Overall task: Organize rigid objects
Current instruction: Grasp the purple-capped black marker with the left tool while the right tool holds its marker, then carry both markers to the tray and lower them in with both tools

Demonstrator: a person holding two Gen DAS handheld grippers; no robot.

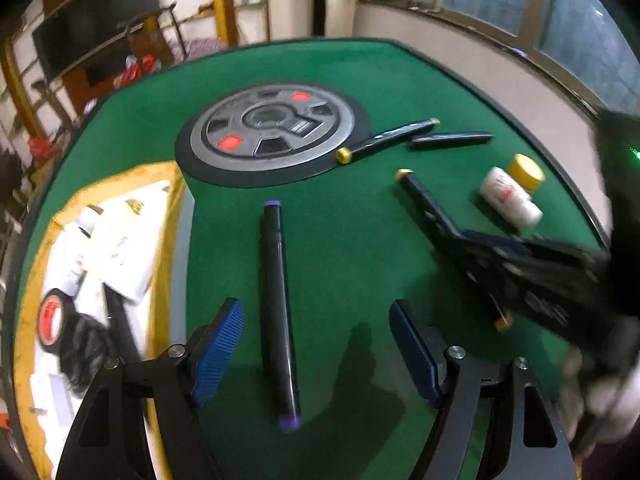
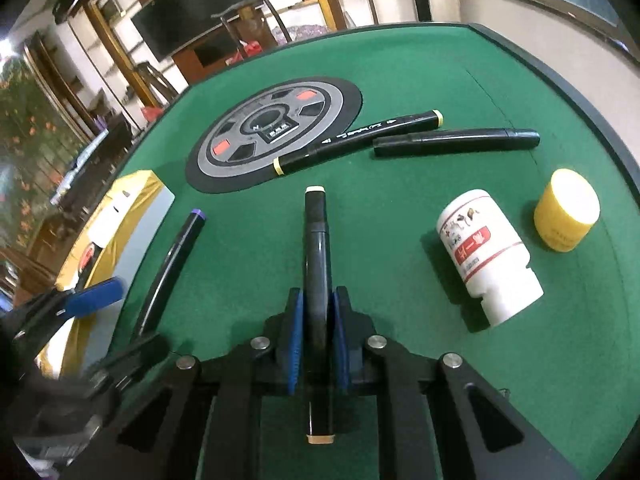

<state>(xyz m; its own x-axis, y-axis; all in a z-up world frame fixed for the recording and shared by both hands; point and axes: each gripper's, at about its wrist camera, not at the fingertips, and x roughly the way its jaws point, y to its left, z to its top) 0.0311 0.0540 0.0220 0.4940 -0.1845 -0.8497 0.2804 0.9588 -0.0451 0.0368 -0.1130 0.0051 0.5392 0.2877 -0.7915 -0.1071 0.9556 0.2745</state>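
- right gripper [image 2: 316,340], ribbed blue pads clamped on a slim black marker [image 2: 317,264].
- left gripper [image 1: 316,348] spread wide over a purple-capped marker [image 1: 278,312] on green felt [image 1: 344,240].

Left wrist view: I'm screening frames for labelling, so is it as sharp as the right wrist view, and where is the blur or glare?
Left wrist view: softer overall, the right gripper and hand at the right edge smeared by motion. Right wrist view: crisp on the white bottle and the clamped cream-capped marker; only the left gripper is blurred. Both bend the table edge.
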